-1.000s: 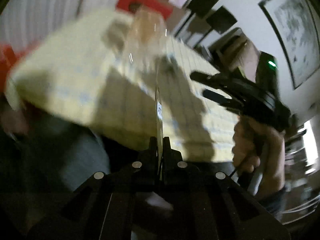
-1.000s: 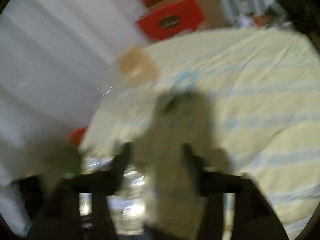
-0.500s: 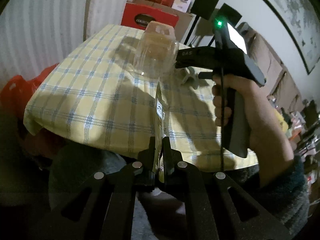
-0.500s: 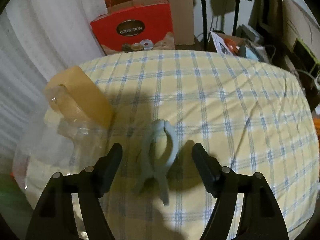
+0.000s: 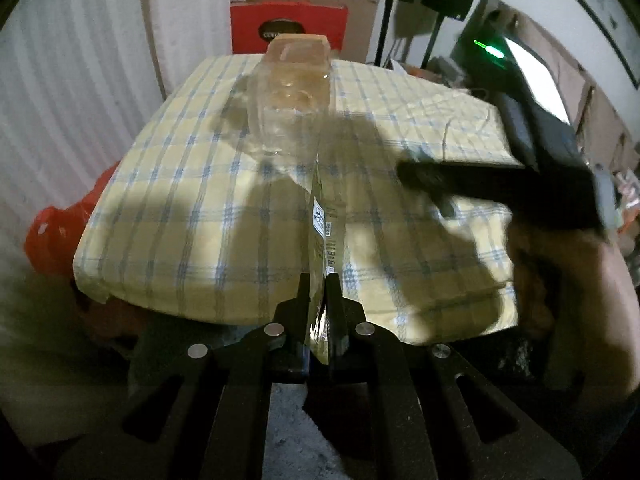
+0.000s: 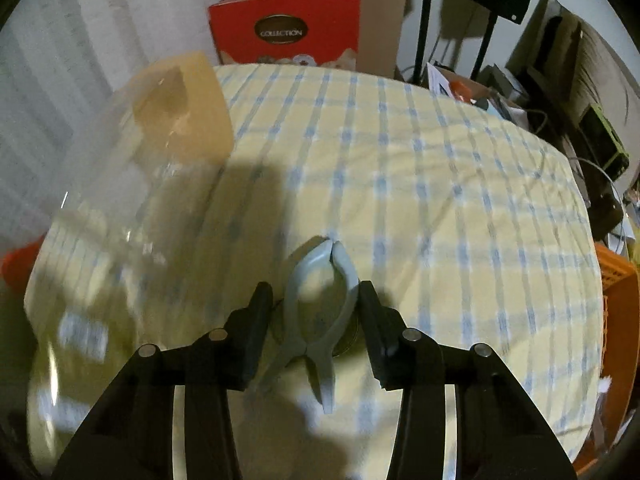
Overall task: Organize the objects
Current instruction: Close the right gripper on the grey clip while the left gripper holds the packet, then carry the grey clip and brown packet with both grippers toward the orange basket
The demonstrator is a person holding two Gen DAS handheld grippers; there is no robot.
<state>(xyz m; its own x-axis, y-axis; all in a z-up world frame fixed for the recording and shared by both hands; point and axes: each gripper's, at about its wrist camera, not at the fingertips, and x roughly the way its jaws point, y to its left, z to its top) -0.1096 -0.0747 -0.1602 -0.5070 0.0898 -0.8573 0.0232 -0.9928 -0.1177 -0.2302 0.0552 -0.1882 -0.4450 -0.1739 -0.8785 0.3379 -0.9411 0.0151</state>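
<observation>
Right wrist view: the right gripper (image 6: 314,322) straddles, fingers spread, a grey clip (image 6: 318,304) on the checked table (image 6: 460,200); at 12 o'clock, a red "COLLECTION" box (image 6: 284,30). The left gripper (image 5: 319,294) pinches a printed packet (image 5: 322,224), its text unreadable.

your right gripper (image 5: 424,174) smears across the left wrist view, so you can't read how its jaws stand there. the flat packet (image 5: 320,236) shows only its thin edge, print too small to read, its lower end hidden between the fingers. in the right wrist view the clear jar (image 6: 120,208) is blurred and runs off the left edge. the grey clip (image 6: 320,308) covers something round you can't make out.
</observation>
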